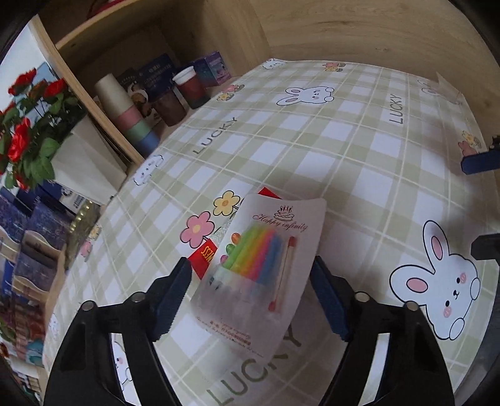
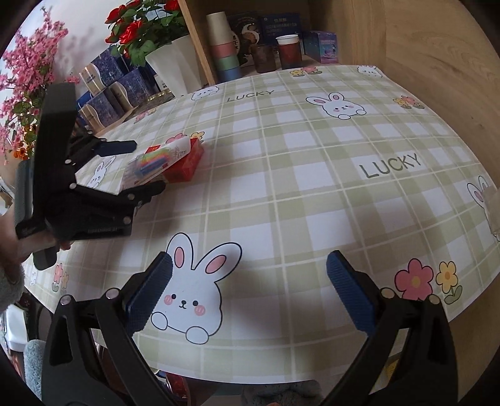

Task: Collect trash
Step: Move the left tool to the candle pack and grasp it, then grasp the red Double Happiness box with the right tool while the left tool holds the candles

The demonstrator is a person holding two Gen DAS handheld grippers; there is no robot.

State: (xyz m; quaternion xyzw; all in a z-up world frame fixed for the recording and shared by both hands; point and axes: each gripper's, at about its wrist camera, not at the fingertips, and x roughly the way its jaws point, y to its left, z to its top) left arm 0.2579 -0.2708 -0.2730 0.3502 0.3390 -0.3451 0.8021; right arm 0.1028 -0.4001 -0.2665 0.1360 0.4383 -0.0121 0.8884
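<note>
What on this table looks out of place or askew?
The candle pack lies crooked, propped on the red box rather than flat on the tablecloth. The open left gripper straddles it. Nothing looks spilled or damaged.

Stacked paper cups [image 2: 223,47] at twelve o'clock, red roses [image 2: 142,26] in white pot [image 2: 176,62] toward eleven, checked bunny tablecloth [image 2: 281,175] beneath.

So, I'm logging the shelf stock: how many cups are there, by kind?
Stacked pastel cups: 4 (beige, pink, green, blue)
Dark brown cup: 1
White-rimmed red cup: 1
Total: 6
</note>
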